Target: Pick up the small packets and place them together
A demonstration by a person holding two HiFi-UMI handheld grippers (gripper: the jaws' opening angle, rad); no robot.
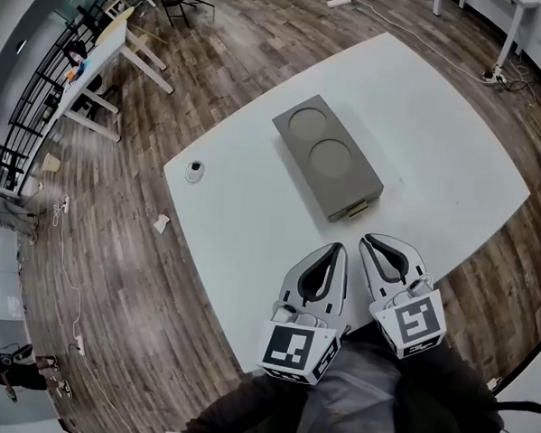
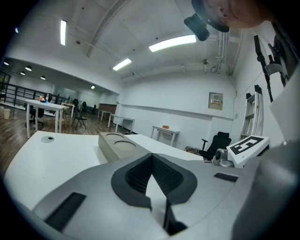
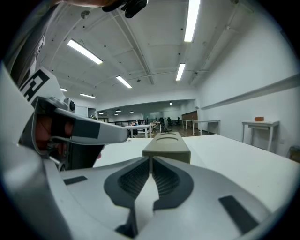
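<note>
Left gripper (image 1: 339, 250) and right gripper (image 1: 367, 241), both pressed together empty, face the grey box (image 1: 328, 155) nearby.

Closed tongs (image 2: 151, 155) before grey box (image 2: 115, 146)

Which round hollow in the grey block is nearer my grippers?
The hollow at the grey block's end with the small tan fitting, lower in the head view; the other hollow lies beyond it.

The white table (image 1: 436, 156) bears a grey box (image 1: 328, 157) and, well apart, a small round disc (image 1: 194, 171).
</note>
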